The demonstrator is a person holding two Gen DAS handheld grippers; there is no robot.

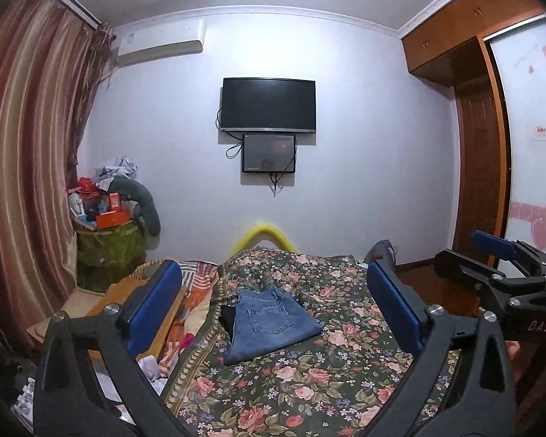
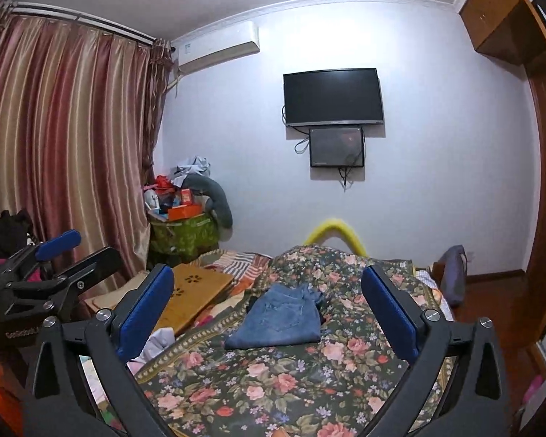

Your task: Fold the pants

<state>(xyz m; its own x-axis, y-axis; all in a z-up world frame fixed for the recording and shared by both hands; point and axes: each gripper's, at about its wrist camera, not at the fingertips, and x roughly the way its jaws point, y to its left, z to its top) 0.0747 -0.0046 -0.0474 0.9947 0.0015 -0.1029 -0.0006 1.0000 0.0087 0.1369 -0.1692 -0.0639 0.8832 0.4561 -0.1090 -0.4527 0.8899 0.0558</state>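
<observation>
Blue jeans lie folded into a compact stack on the floral bedspread, back pocket up, with a dark edge at their left. They also show in the right wrist view. My left gripper is open and empty, held above and in front of the jeans. My right gripper is open and empty too, held apart from the jeans. The right gripper appears at the right edge of the left wrist view; the left gripper appears at the left of the right wrist view.
A wooden lap board lies on the bed's left side beside loose clothes. A cluttered green-covered stand is by the curtain. A wardrobe stands at the right. A TV hangs on the far wall.
</observation>
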